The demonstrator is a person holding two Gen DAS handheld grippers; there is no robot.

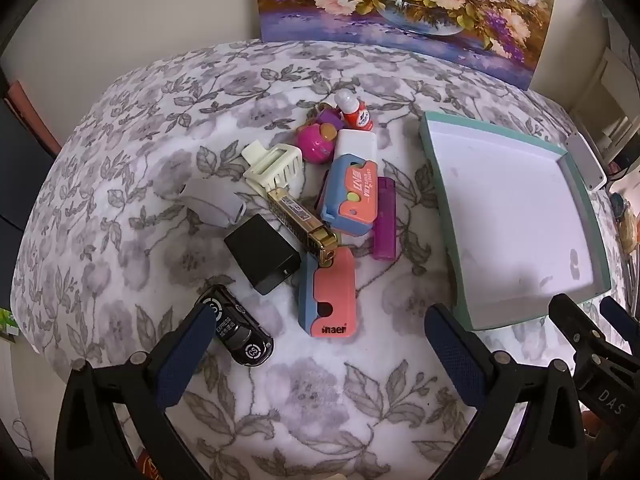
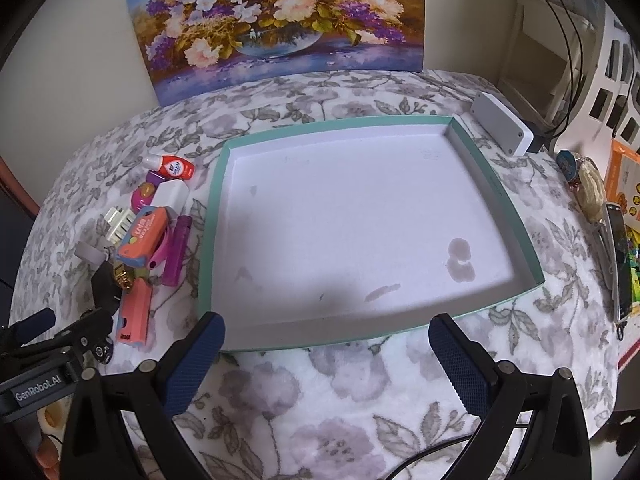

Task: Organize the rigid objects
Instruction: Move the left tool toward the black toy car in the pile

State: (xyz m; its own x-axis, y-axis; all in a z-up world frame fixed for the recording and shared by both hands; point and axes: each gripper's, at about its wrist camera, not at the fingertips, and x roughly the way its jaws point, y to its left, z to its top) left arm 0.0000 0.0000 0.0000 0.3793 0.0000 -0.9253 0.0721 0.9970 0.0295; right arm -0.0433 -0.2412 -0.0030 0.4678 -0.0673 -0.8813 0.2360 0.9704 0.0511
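Hovering above floral-cloth table (image 1: 120,160), left gripper (image 1: 320,344) fingers wide apart, nothing between. Right gripper (image 2: 326,354) fingers also spread, empty, at near edge of tray (image 2: 206,248). Small objects pile (image 1: 320,200) lies left of tray; black toy car (image 1: 236,326) nearest front edge.

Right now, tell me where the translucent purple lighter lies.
In the left wrist view, the purple lighter lies on the floral cloth between the blue-and-orange case and the teal-rimmed tray.
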